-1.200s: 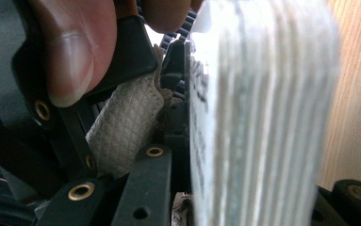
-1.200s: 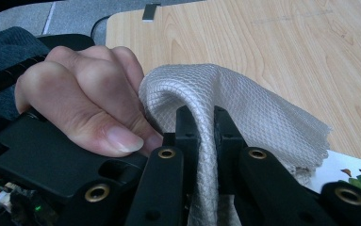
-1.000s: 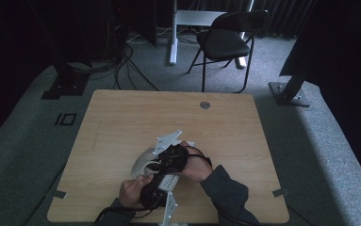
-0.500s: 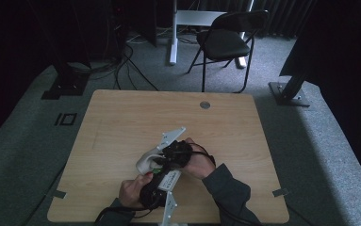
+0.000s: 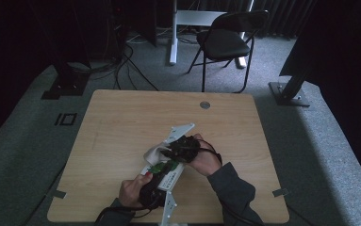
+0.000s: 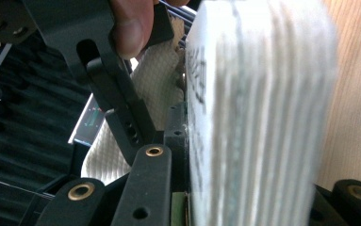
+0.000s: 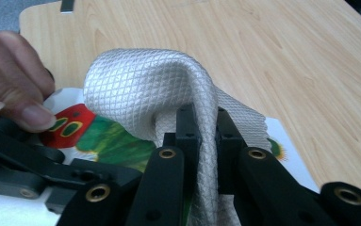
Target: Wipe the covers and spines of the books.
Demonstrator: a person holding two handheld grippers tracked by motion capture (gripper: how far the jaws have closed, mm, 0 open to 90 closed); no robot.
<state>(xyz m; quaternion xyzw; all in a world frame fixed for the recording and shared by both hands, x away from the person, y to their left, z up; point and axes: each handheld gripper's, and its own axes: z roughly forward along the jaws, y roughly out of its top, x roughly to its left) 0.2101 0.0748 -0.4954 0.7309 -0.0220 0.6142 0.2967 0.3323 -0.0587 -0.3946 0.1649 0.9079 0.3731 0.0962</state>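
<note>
A thick picture book (image 5: 170,176) with a green and red caterpillar on its cover (image 7: 105,139) lies near the table's front edge. My left gripper (image 5: 155,184) is shut on it, and the stacked page edges (image 6: 258,117) stand between its jaws. My right gripper (image 5: 177,149) is shut on a fold of white quilted cloth (image 7: 159,80), which arches over the cover. In the high view the cloth (image 5: 152,151) shows pale just left of the right gripper. A person's fingers (image 7: 15,94) rest on the left gripper's black frame (image 7: 22,160).
The wooden table (image 5: 117,122) has a round cable hole (image 5: 205,104) near its far edge. A black chair (image 5: 225,42) and floor cables (image 5: 121,66) lie beyond the table. A dark stand base (image 5: 289,92) sits at the far right.
My right gripper has slid a little toward the far right across the book, with the cloth still pinched. The left hand and the book have stayed put.
</note>
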